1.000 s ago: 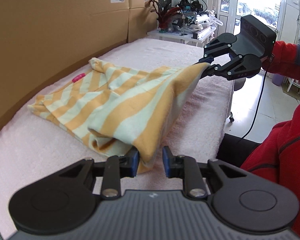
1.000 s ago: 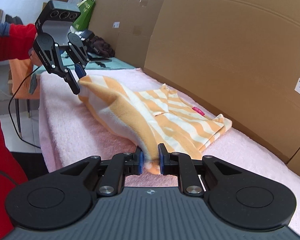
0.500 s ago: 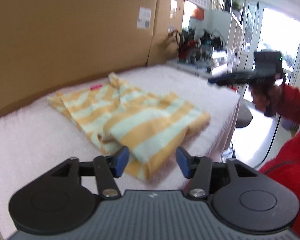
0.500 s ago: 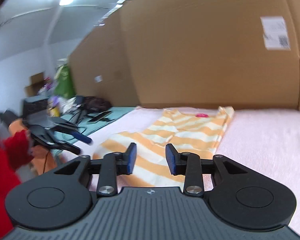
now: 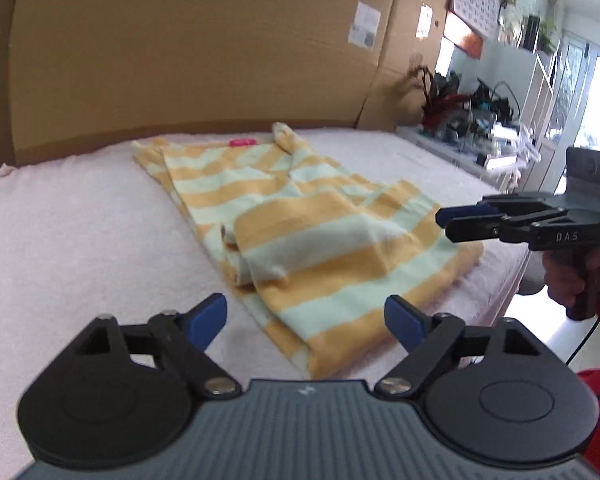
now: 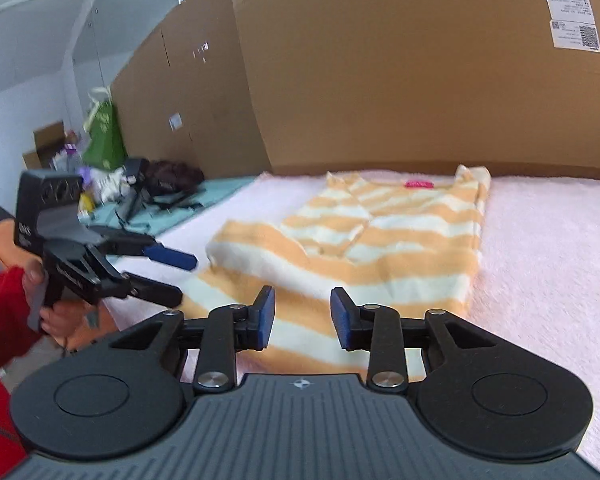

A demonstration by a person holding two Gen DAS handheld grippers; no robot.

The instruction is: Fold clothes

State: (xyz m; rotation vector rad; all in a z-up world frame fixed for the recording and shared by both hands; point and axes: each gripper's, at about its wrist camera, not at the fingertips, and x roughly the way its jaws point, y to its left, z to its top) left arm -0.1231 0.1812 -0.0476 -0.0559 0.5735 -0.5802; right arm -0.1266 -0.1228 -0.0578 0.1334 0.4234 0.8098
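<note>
Striped garment (image 5: 312,216) lies folded on pink-covered table (image 5: 80,232), released since a second ago | left gripper (image 5: 305,316) jaws spread wide, garment's near edge between and just beyond them | right gripper (image 6: 302,316) jaws parted, empty, hovering over garment's end.

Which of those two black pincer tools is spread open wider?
The left gripper: its blue pads stand far apart, spanning the near corner of the striped garment. The right gripper is open too, but with a clearly narrower gap.
</note>
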